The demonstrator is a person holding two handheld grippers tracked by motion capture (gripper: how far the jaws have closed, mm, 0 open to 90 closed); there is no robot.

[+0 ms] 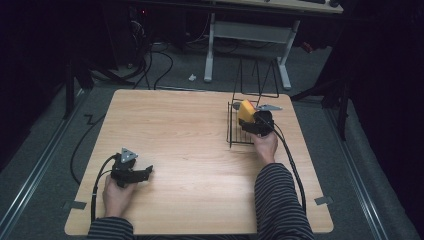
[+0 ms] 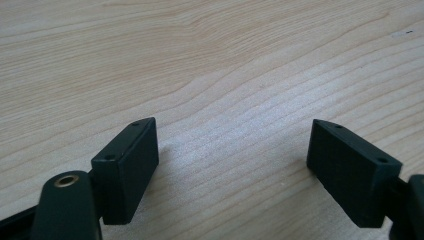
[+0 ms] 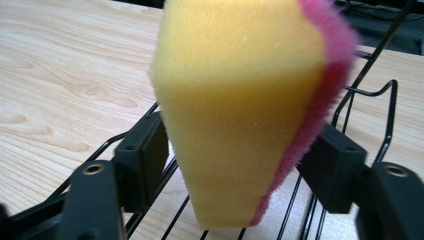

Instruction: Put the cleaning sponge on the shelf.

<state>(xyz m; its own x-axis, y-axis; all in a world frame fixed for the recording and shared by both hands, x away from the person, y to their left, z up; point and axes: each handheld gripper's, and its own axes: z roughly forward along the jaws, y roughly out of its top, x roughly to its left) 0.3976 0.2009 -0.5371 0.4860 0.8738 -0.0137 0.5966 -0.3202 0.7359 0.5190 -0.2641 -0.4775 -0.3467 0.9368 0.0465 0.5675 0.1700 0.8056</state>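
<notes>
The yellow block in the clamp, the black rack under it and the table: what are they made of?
The sponge looks like soft yellow foam, matte and porous, with a fuzzy pink scouring layer down one side; the right gripper squeezes it. The rack seems to be thin metal wire with a black coating, though the coating type is unclear. The table shows pale wood grain, possibly laminate, with a smooth low sheen.
</notes>
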